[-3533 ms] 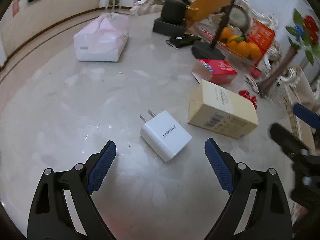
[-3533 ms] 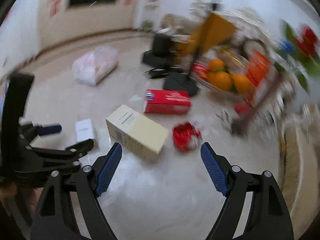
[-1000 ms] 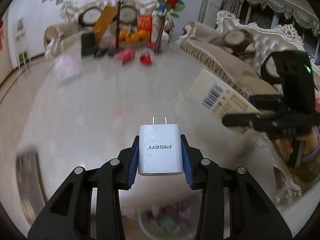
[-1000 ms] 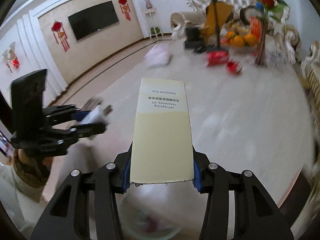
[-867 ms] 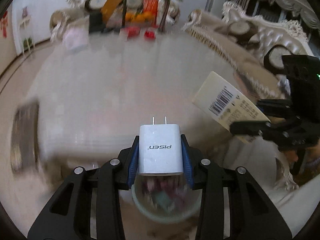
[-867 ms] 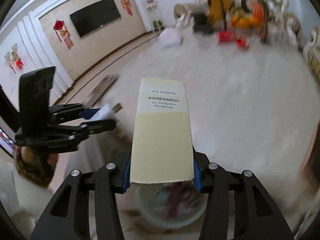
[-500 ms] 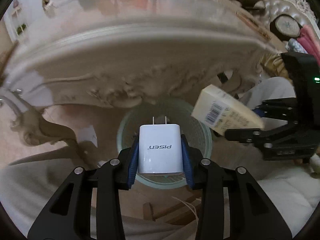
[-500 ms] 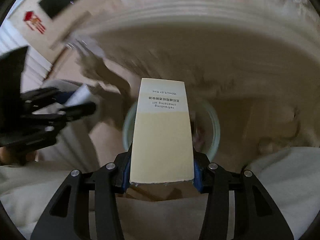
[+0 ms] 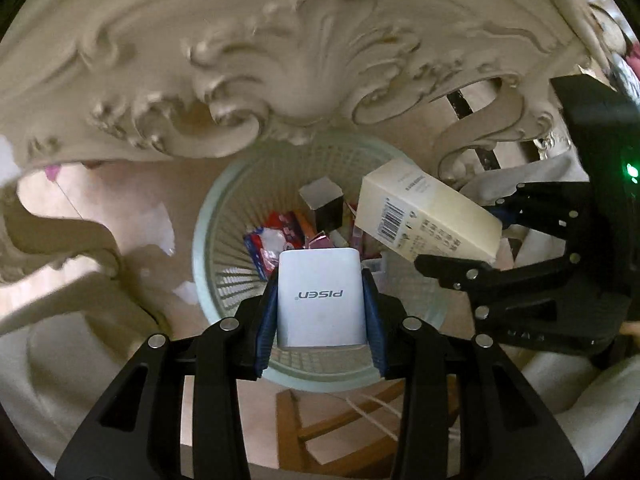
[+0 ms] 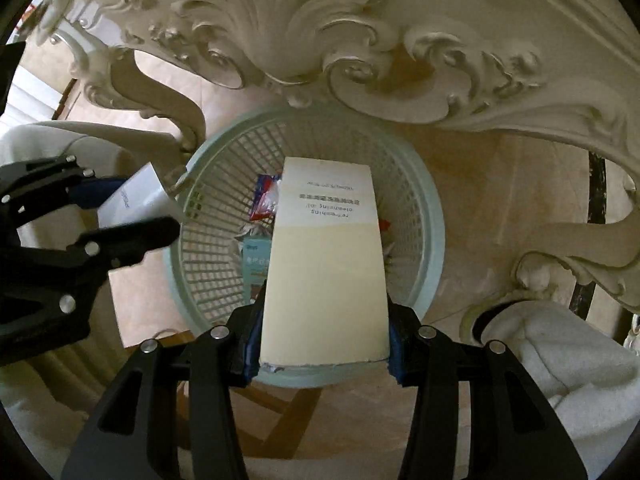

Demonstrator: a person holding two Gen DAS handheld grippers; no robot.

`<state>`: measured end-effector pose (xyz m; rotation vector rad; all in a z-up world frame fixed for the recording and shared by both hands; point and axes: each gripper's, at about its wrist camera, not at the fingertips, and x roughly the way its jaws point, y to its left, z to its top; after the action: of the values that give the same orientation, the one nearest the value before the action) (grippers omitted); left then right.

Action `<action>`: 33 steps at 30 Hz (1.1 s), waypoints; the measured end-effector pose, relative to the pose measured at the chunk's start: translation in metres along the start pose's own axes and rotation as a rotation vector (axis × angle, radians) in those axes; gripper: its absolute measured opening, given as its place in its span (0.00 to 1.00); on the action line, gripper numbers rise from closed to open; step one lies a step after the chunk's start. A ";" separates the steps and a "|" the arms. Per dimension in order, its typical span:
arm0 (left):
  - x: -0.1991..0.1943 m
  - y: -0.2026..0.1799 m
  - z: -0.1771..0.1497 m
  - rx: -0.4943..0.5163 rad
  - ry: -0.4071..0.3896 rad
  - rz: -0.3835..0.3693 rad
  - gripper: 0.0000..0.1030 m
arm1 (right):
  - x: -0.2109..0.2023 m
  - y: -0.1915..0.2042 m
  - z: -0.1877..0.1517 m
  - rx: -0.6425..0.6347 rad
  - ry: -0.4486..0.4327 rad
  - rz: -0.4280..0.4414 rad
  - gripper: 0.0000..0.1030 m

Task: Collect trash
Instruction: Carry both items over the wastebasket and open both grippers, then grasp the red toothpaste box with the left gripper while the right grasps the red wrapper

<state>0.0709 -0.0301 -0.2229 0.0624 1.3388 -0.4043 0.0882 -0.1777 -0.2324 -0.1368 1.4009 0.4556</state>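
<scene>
Above wastebasket [image 9: 208, 216] | left gripper [image 9: 320, 300] fingers clamp charger [image 9: 322, 300] | right gripper [image 10: 324, 320] fingers clamp carton [image 10: 326, 264]

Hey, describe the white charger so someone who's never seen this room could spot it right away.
Find the carved cream table edge; below it on the floor stands a round pale green mesh wastebasket with wrappers inside. Right above the basket, the left gripper clamps the white charger between blue pads. Unlike the long cream carton beside it, it is a short, glossy, rounded block printed PISEN.
</scene>
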 end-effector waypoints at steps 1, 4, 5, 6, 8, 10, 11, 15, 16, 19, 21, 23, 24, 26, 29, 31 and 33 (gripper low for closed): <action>0.001 0.003 0.001 -0.017 -0.004 0.006 0.62 | 0.001 0.002 -0.001 -0.003 0.001 0.000 0.50; -0.002 0.003 0.003 -0.023 -0.017 0.043 0.74 | 0.004 0.002 -0.003 -0.016 -0.008 -0.063 0.68; -0.004 0.003 0.003 -0.023 -0.019 0.048 0.74 | 0.002 0.003 -0.005 -0.019 -0.013 -0.071 0.68; -0.006 0.004 0.002 -0.023 -0.027 0.064 0.76 | -0.004 0.003 -0.006 -0.017 -0.020 -0.074 0.68; -0.012 0.006 0.000 -0.021 -0.032 0.096 0.83 | -0.015 0.006 -0.009 -0.033 -0.028 -0.081 0.68; -0.029 0.007 -0.001 -0.011 -0.055 0.059 0.83 | -0.041 0.009 -0.015 -0.077 -0.050 -0.062 0.68; -0.038 0.007 -0.001 -0.002 -0.066 0.030 0.83 | -0.052 0.009 -0.017 -0.093 -0.053 -0.043 0.68; -0.102 -0.007 0.009 0.096 -0.139 -0.099 0.83 | -0.124 0.018 -0.012 -0.168 -0.123 0.073 0.68; -0.124 -0.011 0.015 0.134 -0.174 -0.128 0.83 | -0.148 0.019 -0.006 -0.185 -0.175 0.091 0.68; -0.182 -0.014 0.045 0.206 -0.313 -0.091 0.83 | -0.209 0.008 0.020 -0.182 -0.353 0.079 0.68; -0.204 -0.009 0.068 0.218 -0.371 -0.038 0.83 | -0.237 -0.004 0.046 -0.163 -0.465 0.007 0.68; -0.227 0.003 0.109 0.233 -0.455 0.040 0.83 | -0.261 -0.021 0.081 -0.117 -0.586 -0.108 0.68; -0.234 0.007 0.123 0.233 -0.486 0.065 0.83 | -0.270 -0.033 0.104 -0.076 -0.641 -0.142 0.68; -0.245 0.025 0.175 0.209 -0.572 0.120 0.83 | -0.277 -0.054 0.147 0.008 -0.701 -0.169 0.68; -0.238 0.049 0.253 0.165 -0.625 0.208 0.83 | -0.269 -0.081 0.226 0.072 -0.723 -0.238 0.68; -0.226 0.064 0.300 0.143 -0.630 0.244 0.83 | -0.258 -0.090 0.273 0.085 -0.715 -0.289 0.68; -0.211 0.076 0.340 0.124 -0.613 0.248 0.83 | -0.240 -0.102 0.320 0.089 -0.695 -0.310 0.68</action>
<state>0.3753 0.0007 0.0456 0.1899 0.6900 -0.2639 0.3970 -0.2103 0.0391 -0.1059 0.6970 0.1520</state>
